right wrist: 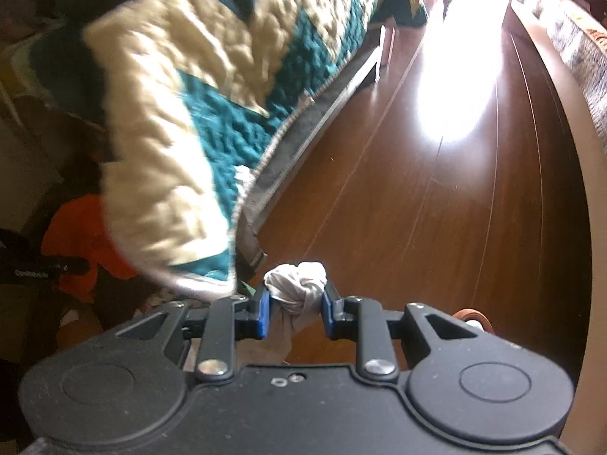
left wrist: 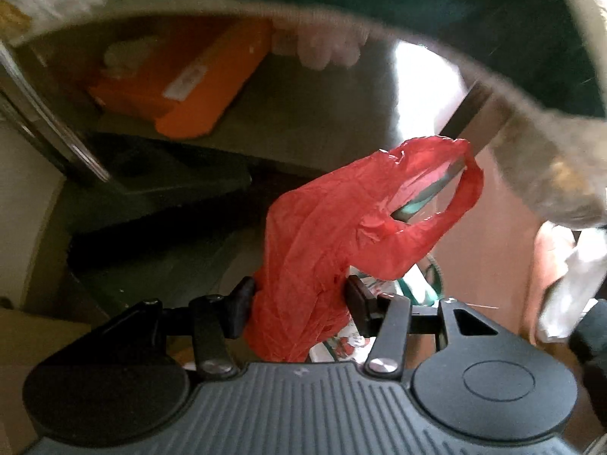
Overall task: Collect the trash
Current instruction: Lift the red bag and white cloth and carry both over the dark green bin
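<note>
Two tongs are in my hands, each clamped on a piece of trash; my left tongs (left wrist: 299,305) pinch a crumpled red plastic bag (left wrist: 353,227) between the black pads, its lower bunch squeezed in the gap and its looped handle end rising away from the tips, up toward the quilt's edge; an orange case (left wrist: 182,79) lies on the floor well beyond it, under the bed. My right tongs (right wrist: 296,313) are closed on a knotted grey-white wad (right wrist: 297,290), the knot standing just past the blue pads (right wrist: 262,314) and a tail hanging down between them; it is held above the brown wooden floor (right wrist: 436,208), beside the bed's corner, where the teal-and-cream quilt (right wrist: 182,113) hangs over.
</note>
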Demonstrator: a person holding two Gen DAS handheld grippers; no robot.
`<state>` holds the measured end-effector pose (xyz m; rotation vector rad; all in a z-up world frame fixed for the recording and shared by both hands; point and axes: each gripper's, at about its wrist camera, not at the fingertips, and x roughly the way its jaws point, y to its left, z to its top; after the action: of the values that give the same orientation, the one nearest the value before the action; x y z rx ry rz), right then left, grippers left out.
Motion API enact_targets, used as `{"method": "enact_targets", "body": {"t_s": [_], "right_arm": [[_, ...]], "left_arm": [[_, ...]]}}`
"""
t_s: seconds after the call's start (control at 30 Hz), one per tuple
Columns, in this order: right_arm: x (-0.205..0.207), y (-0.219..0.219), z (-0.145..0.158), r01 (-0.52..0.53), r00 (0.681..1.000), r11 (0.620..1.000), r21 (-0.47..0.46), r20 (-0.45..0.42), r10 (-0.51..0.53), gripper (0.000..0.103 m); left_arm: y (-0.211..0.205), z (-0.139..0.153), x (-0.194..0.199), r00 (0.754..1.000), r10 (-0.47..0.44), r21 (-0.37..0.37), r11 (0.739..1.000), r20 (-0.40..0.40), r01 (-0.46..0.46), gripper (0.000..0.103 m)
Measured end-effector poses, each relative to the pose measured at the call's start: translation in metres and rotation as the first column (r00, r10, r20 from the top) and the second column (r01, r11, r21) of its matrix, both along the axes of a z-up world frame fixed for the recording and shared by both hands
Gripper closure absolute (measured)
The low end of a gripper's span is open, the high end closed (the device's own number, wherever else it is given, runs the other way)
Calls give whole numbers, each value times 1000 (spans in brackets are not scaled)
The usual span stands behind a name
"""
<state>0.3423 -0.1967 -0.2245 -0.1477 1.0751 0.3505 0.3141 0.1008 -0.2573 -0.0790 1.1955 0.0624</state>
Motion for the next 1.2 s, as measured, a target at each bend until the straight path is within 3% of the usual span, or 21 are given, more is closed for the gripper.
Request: {"method": "enact_targets", "body": {"t_s": [0.1,0.23,0.37,0.53,0.77,0.97,1.07,1.2], "right_arm": [[-19,9,21,-48,995,998,-29,82,50,78],[-42,10,50,-67,987,998,0,150,66,78],[-65,10,83,-98,973,995,32,212,89,78],[-78,13,133,-122,942,990,64,320,96,78],[-93,22,235,-179,837,983,32,531,135,78],[-90,36,313,-191,722,982,-6,677,145,78],[-91,47,348,-187,638,981,-47,754,157,78],[-86,62,380,-180,562,981,-76,810,166,78]], "left_arm": [[1,29,-16,998,-6,-16,1000,62,7,52],[4,71,-40,988,-13,-23,1000,154,17,52],[7,112,-62,973,3,-101,995,229,20,52],[3,171,-84,935,-9,-135,989,355,61,52],[3,259,-90,845,-11,-140,985,534,101,52],[-1,345,-86,725,-16,-93,989,689,111,52],[-7,384,-82,666,-28,-63,992,746,112,52],[-16,425,-69,606,-32,-42,993,795,109,52]]}}
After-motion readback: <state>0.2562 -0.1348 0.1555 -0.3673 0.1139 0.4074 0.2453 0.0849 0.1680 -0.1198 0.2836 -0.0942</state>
